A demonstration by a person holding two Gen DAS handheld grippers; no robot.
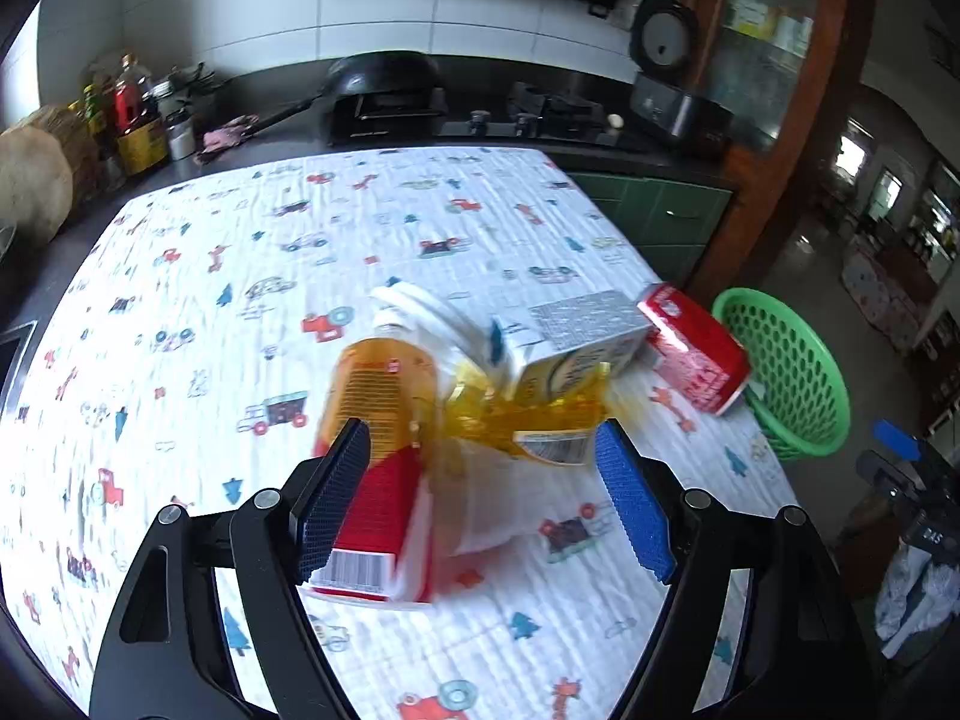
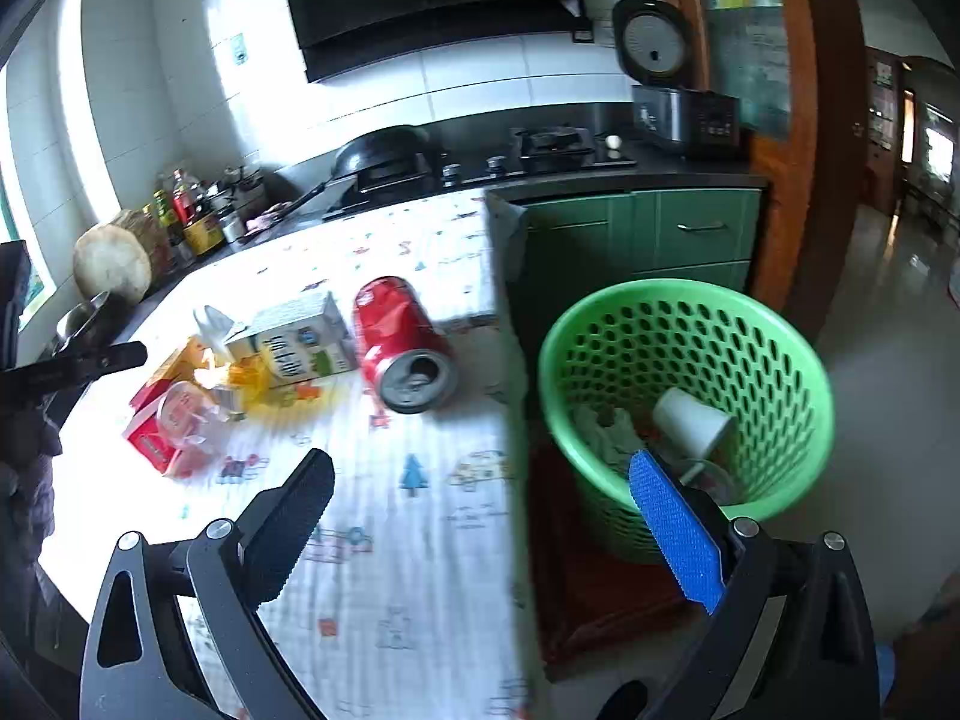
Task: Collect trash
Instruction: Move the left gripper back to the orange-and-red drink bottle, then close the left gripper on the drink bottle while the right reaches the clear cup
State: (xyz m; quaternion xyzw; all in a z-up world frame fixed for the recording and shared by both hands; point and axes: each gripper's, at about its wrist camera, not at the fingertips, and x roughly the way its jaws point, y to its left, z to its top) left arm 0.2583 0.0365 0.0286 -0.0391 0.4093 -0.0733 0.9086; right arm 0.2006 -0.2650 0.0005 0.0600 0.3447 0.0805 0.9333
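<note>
Trash lies on a table with a printed cloth [image 1: 420,228]: an orange and red box [image 1: 378,438], a clear plastic cup [image 1: 492,498], a crumpled yellow wrapper [image 1: 528,414], a milk carton [image 1: 576,342], white tissue [image 1: 420,306] and a red soda can [image 1: 696,354]. My left gripper [image 1: 480,498] is open, its jaws on either side of the box and cup. My right gripper [image 2: 480,516] is open and empty over the table's right edge. The can [image 2: 402,342] and carton [image 2: 300,342] lie ahead of it. The green basket [image 2: 780,324] holds a white cup [image 2: 690,420] and paper.
The green basket [image 1: 786,372] stands on the floor right of the table. Behind the table a dark counter carries a wok [image 1: 384,72], stove [image 1: 540,108], rice cooker [image 1: 672,90] and bottles [image 1: 132,114]. Green cabinets [image 2: 660,240] are beyond the basket.
</note>
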